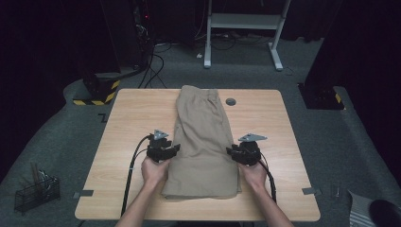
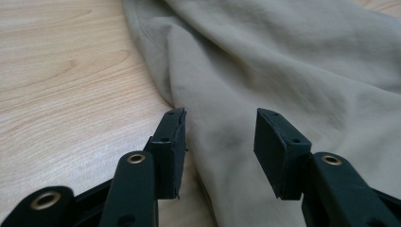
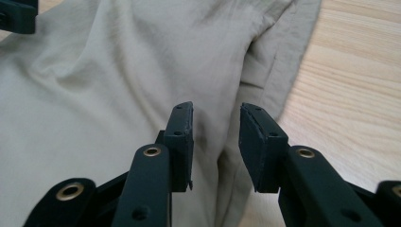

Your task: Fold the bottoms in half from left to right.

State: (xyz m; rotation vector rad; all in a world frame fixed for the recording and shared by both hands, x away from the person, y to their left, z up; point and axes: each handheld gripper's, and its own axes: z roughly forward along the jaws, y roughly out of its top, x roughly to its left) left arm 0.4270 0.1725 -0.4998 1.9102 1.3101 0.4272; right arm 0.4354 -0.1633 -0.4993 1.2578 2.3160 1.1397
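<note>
High view shows us working at a wooden table (image 1: 127, 118) on which a pair of khaki shorts (image 1: 202, 137) lies lengthwise down the middle, the waistband at the far edge and the hems just short of the near edge. The shorts already look folded in half along their length, one leg over the other, so we judge that first fold as made.

Our left gripper (image 1: 162, 148) sits at the left edge of the cloth, about midway between far and near edges, and our right gripper (image 1: 243, 152) sits at the right edge opposite it. In the left gripper view its jaws stand apart over the seam edge of the shorts (image 2: 283, 71), with the fabric between them but not pinched. In the right gripper view the jaws are likewise parted, straddling the folded side edge (image 3: 118, 71), and nothing is clamped.

What seems left to us is to close on both side edges and fold the shorts across, hem end toward waistband or the reverse. That crosswise fold has not been started: the garment still lies at full length.
</note>
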